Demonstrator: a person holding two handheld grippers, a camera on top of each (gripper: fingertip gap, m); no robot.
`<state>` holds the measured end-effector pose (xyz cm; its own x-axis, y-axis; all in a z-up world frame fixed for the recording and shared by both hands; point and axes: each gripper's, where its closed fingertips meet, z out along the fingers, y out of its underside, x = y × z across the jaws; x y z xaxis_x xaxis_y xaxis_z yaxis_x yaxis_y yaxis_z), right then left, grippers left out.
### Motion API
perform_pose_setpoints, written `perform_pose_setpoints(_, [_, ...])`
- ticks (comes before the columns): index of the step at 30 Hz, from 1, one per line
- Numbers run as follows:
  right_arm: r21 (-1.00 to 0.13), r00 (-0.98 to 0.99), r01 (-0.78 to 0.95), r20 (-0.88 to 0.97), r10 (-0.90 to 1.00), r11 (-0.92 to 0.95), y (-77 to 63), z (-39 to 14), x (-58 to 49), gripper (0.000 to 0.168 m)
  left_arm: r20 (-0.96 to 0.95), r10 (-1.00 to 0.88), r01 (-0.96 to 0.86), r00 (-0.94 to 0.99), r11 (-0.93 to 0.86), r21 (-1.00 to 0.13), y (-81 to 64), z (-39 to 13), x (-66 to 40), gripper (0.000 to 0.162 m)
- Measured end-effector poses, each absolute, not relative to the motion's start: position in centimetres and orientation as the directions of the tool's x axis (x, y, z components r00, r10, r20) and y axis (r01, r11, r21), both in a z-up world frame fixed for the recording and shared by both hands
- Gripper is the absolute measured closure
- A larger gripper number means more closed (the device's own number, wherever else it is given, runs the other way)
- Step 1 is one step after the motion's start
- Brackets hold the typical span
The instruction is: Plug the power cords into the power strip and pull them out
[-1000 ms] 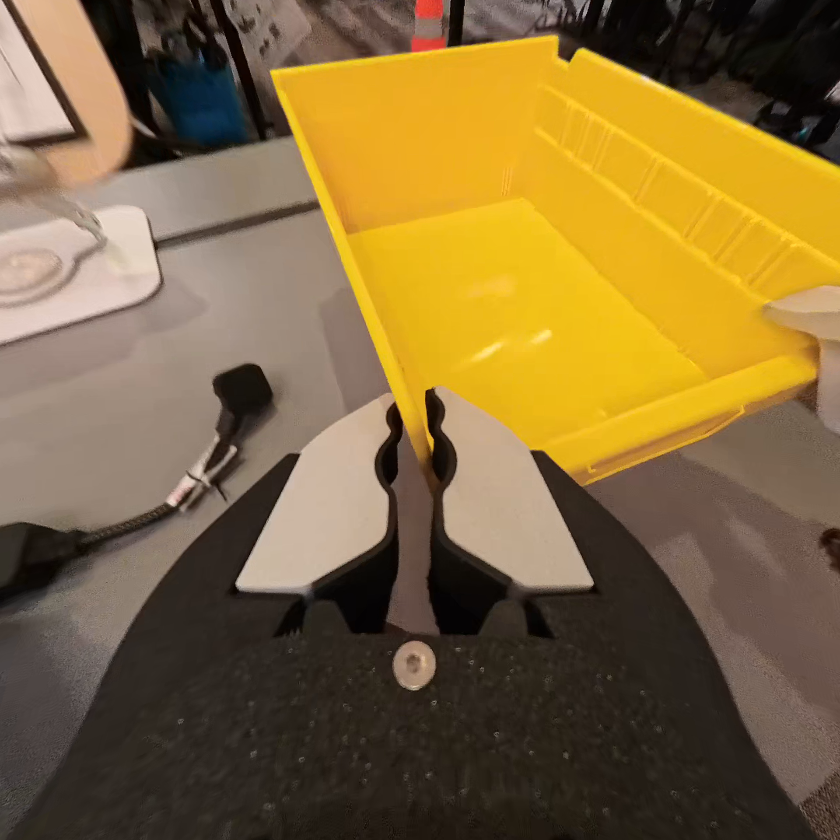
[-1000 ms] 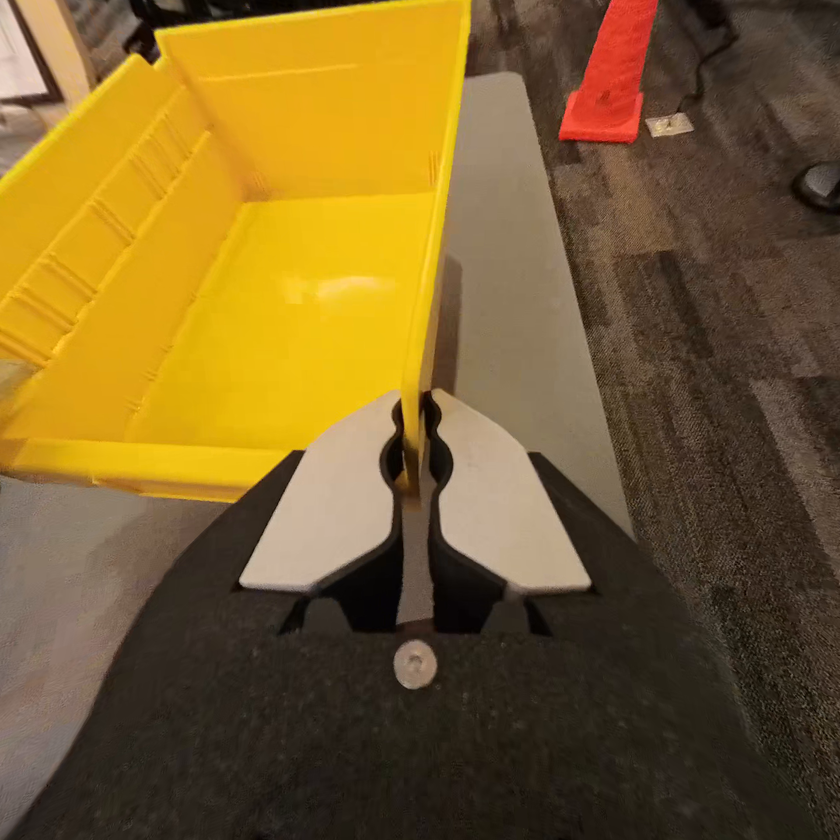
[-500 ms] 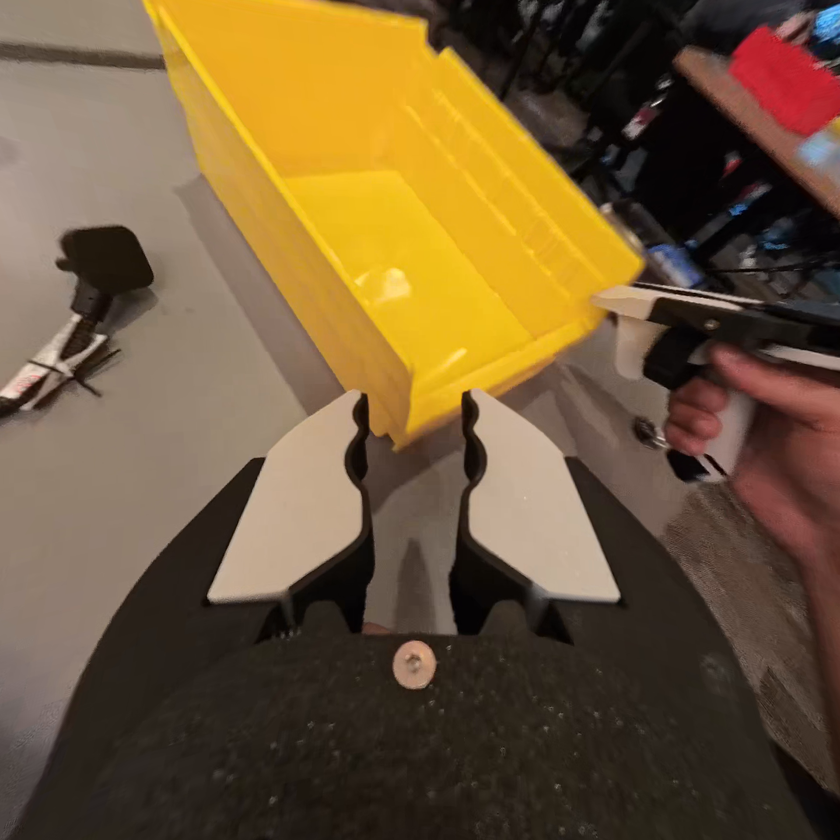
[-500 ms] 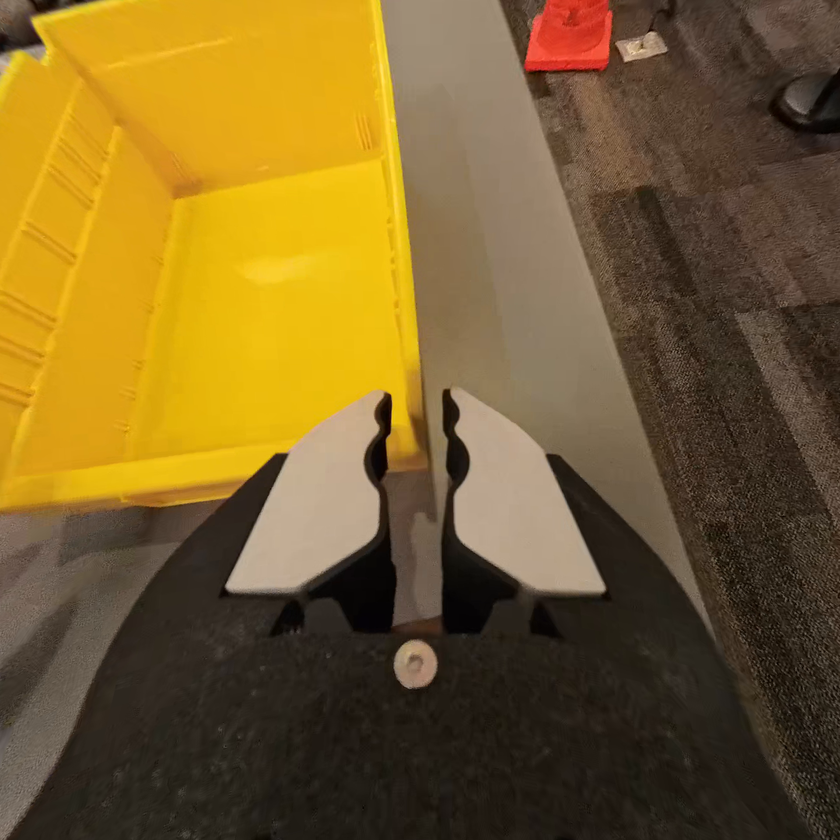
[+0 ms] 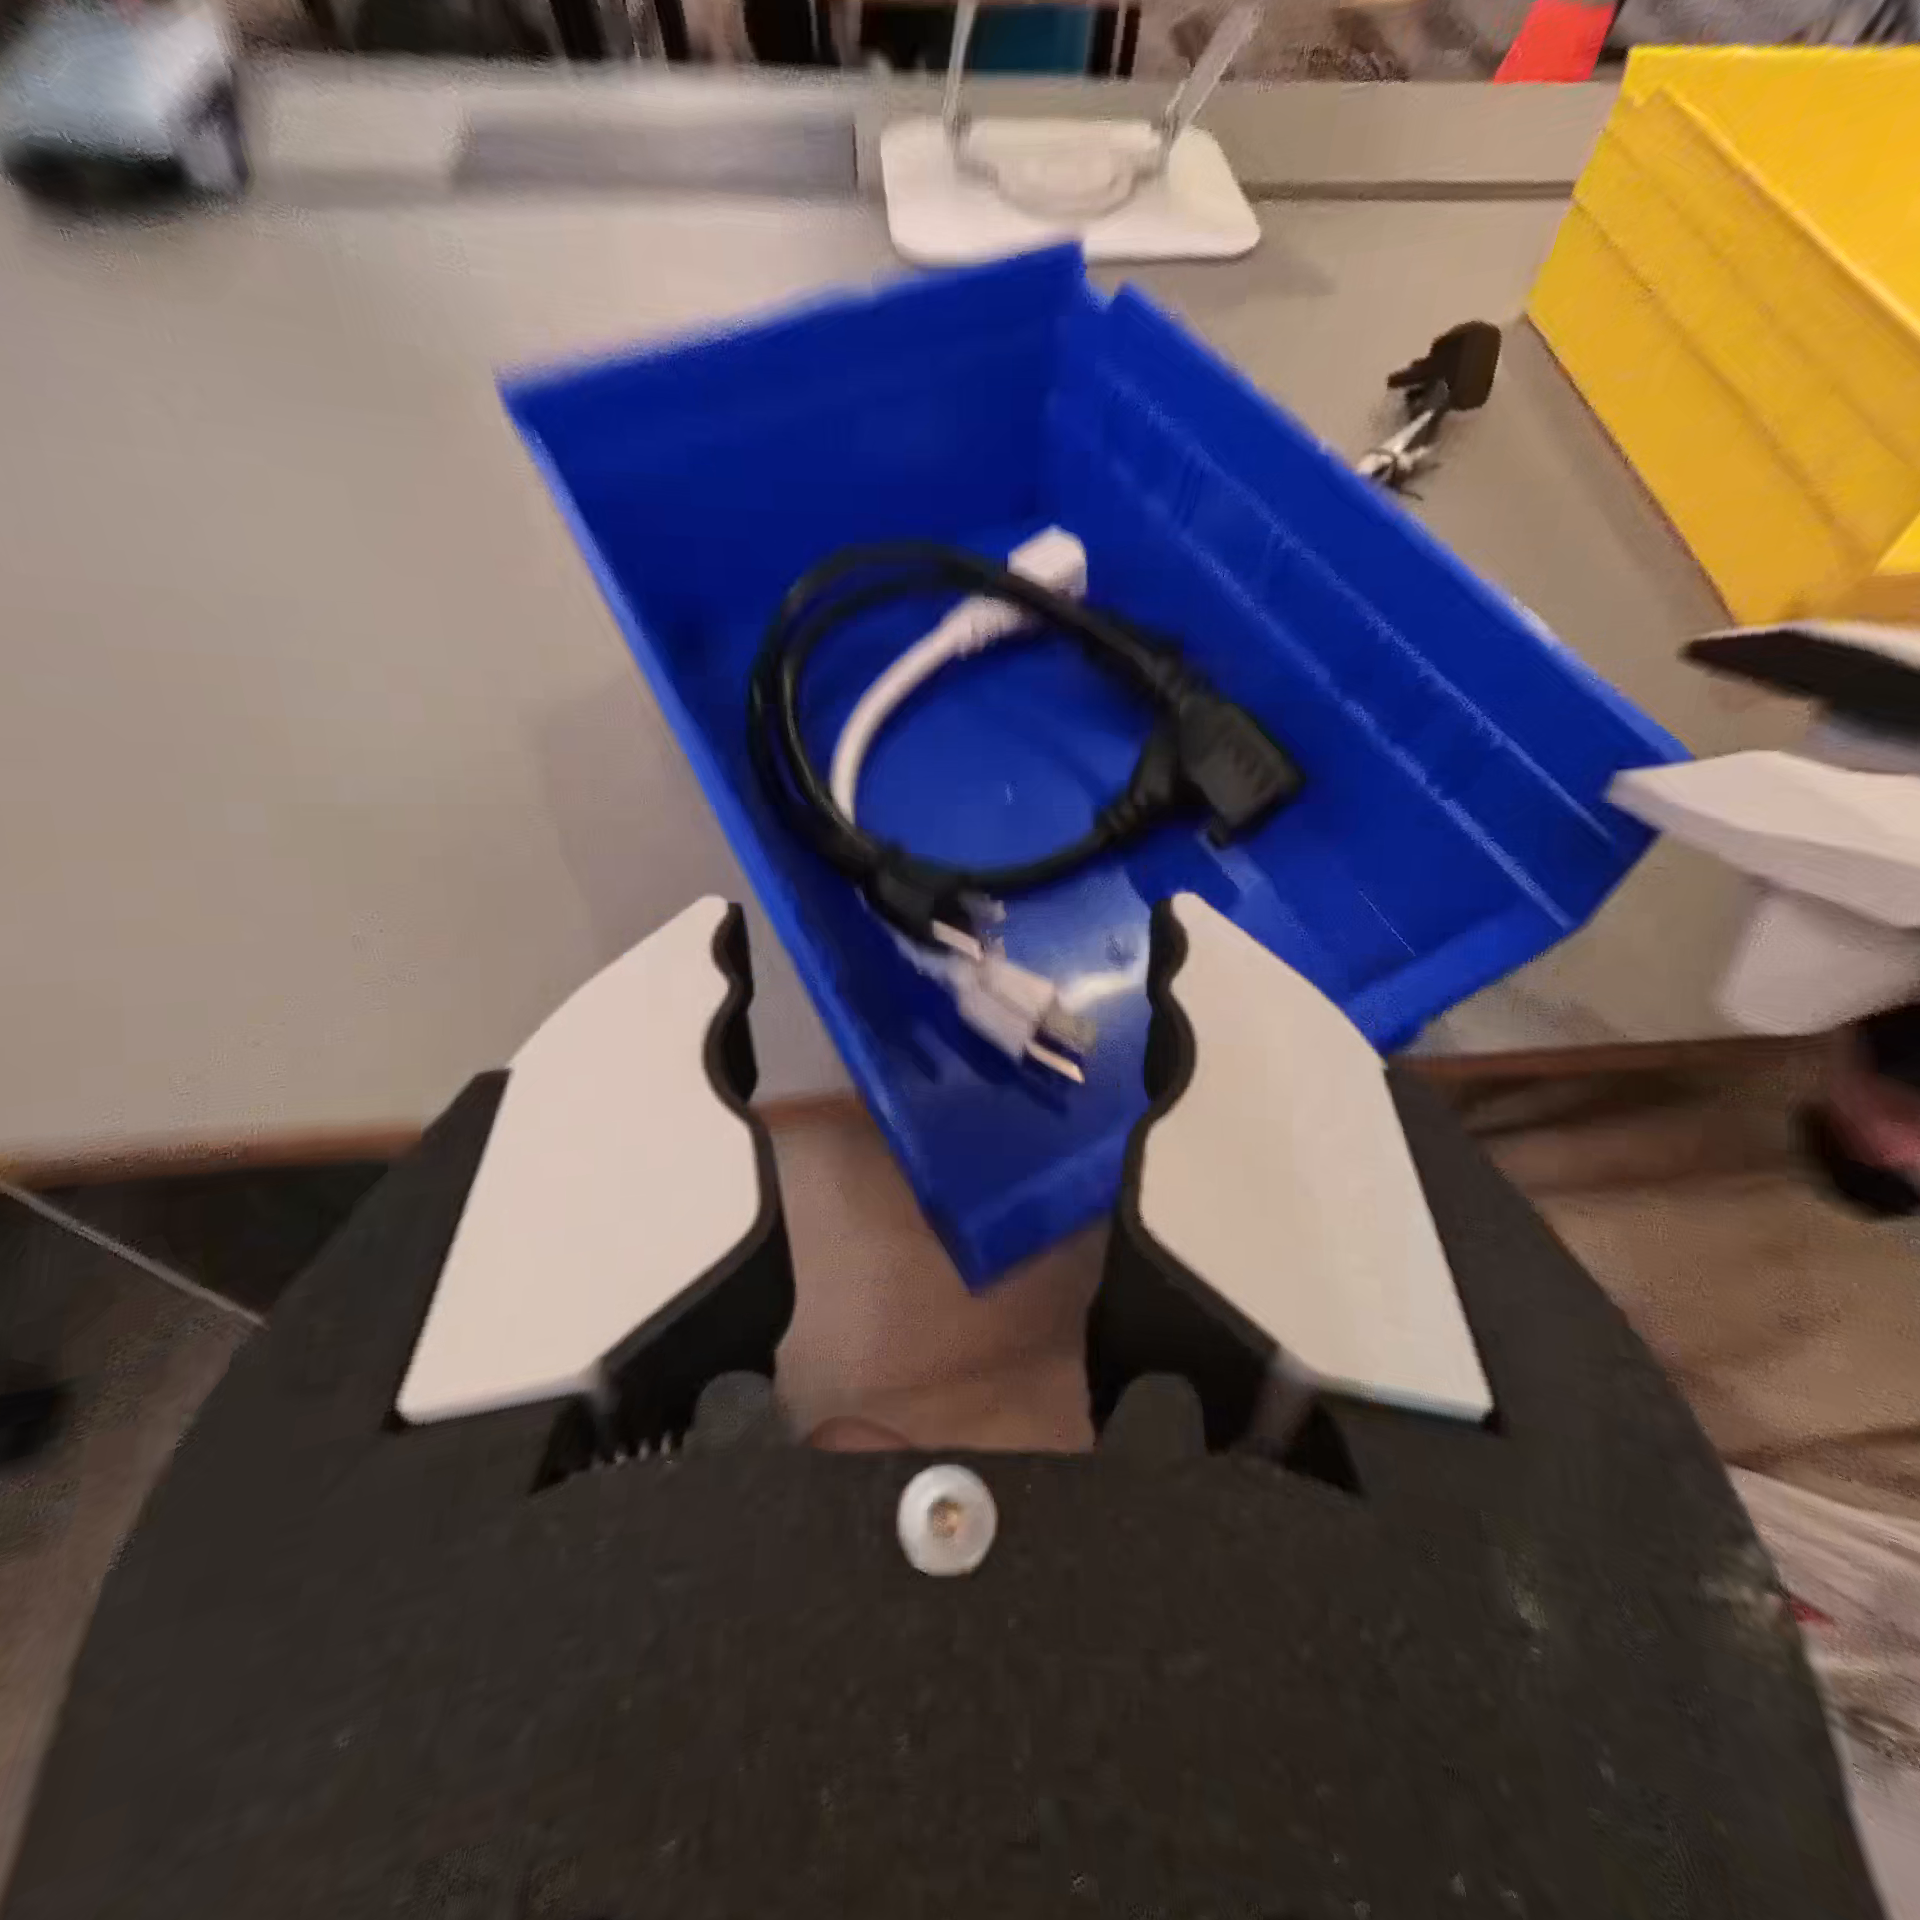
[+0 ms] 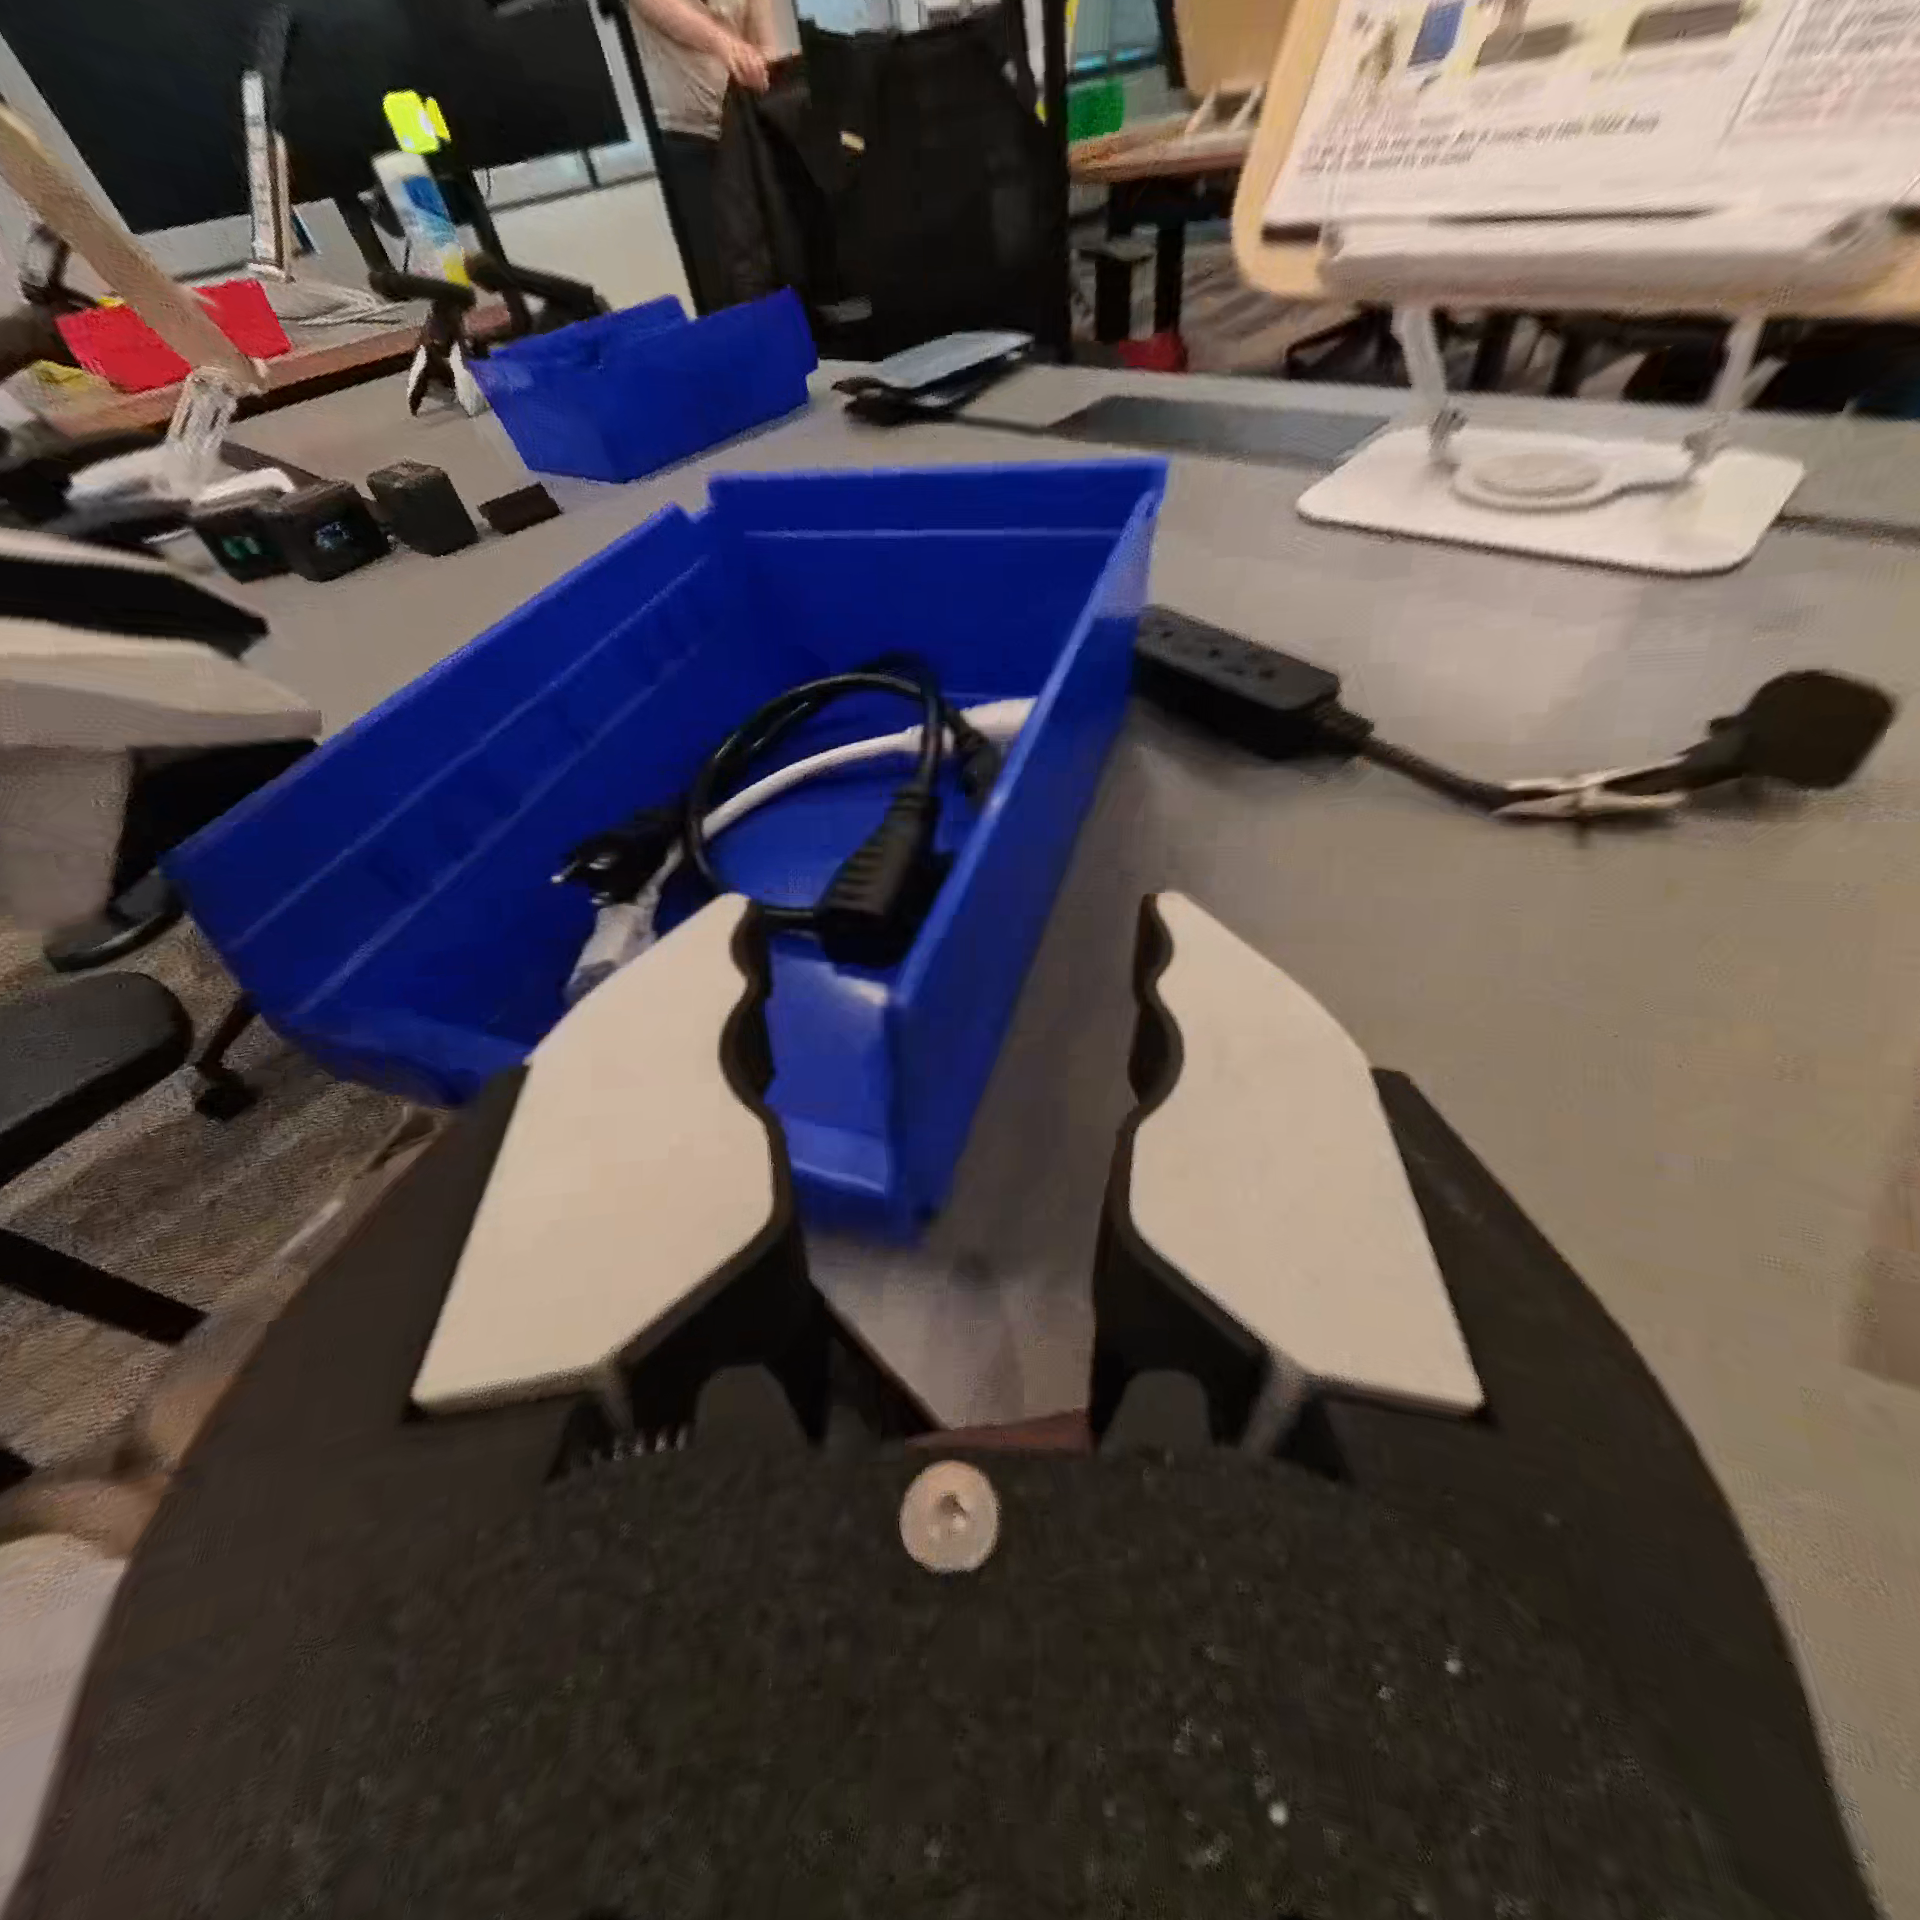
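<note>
A blue bin sits at the table's front edge and holds a coiled black power cord and a white power cord. The bin and both cords, black and white, also show in the right wrist view. A black power strip lies on the table behind the bin's right side, with its own plug further right. My left gripper is open and empty just before the bin's near left corner. My right gripper is open and empty at the bin's near right corner.
A yellow bin stands to the right of the blue one. A white stand base sits at the back of the grey table. A second blue bin and small black boxes lie far left. A person stands behind.
Both grippers let go of the yellow bin, opened wide and swung left to the blue bin with the cords.
</note>
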<state>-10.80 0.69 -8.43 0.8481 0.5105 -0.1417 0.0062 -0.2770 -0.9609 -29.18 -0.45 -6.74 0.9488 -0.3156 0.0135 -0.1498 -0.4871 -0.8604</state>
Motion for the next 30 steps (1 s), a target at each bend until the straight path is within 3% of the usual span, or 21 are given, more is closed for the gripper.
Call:
perform_pose_setpoints(3, [-0.922, 0.892, -0.062, -0.223, 0.393, -0.382, 1.4, -11.0, -13.7, 0.110, 0.146, -0.236, -0.021, 0.961, -0.589, -0.808, -1.8, -11.2, -30.8, 0.096])
perform_pose_setpoints(5, [-0.895, 0.936, -0.047, -0.195, 0.294, -0.443, 2.3, -12.7, -14.0, 0.134, 0.162, -0.225, -0.011, 0.961, -0.617, -0.787, -1.4, -13.3, -31.0, 0.102])
perform_pose_setpoints(7, [-0.870, 0.946, -0.029, -0.183, 0.267, -0.492, 2.7, -13.3, -14.3, 0.133, 0.205, -0.248, 0.007, 0.947, -0.622, -0.783, -0.4, -14.3, -30.4, 0.131])
perform_pose_setpoints(10, [-0.825, 0.967, -0.022, -0.162, 0.199, -0.564, 3.7, -13.6, -13.4, 0.164, 0.172, -0.224, -0.006, 0.959, -0.627, -0.779, 1.9, -14.2, -31.4, 0.142])
perform_pose_setpoints(11, [-0.828, 0.970, 0.001, -0.135, 0.202, -0.560, 4.1, -13.3, -13.4, 0.163, 0.148, -0.211, -0.012, 0.966, -0.611, -0.791, 2.5, -13.8, -31.9, 0.152])
perform_pose_setpoints(14, [-0.838, 0.986, 0.042, -0.052, 0.156, -0.544, 4.9, -12.2, -14.5, 0.165, 0.020, -0.172, -0.073, 0.985, -0.517, -0.853, 3.9, -11.7, -33.6, 0.159])
perform_pose_setpoints(21, [-0.889, 0.976, -0.004, -0.103, 0.192, -0.457, 11.0, -8.3, -23.7, 0.163, -0.032, -0.149, -0.096, 0.988, -0.445, -0.891, 10.9, -7.1, -43.0, 0.160])
perform_pose_setpoints(26, [-0.884, 0.987, -0.048, -0.114, 0.116, -0.464, 18.3, -9.8, -29.9, 0.164, -0.126, -0.263, -0.238, 0.957, -0.453, -0.859, 19.4, -8.2, -48.8, 0.159])
perform_pose_setpoints(30, [-0.839, 0.989, -0.055, -0.121, 0.087, -0.541, 20.7, -11.8, -32.8, 0.160, -0.063, -0.330, -0.248, 0.942, -0.555, -0.794, 23.7, -11.3, -51.3, 0.159])
